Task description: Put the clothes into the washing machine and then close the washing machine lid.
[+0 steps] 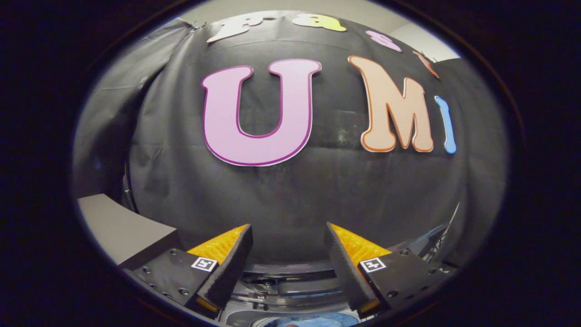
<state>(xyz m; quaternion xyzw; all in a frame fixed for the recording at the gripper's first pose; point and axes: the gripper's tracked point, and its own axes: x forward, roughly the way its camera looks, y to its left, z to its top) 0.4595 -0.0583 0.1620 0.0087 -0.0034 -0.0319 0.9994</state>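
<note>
My gripper (288, 227) is open, its two fingers spread wide with nothing between them, pointing at the booth's black cloth wall. Below the fingers lies the top of the washing machine (290, 286), its grey rear panel running across between them. At the very bottom, light blue cloth (313, 321) shows inside the machine's opening, under and behind the fingertips. The lid is hard to make out; a dark raised edge (431, 240) to the right of the right finger may be part of it.
A grey flat surface with a dark edge (122, 227) stands to the left of the left finger. The black cloth wall (290, 195) hangs close behind the machine.
</note>
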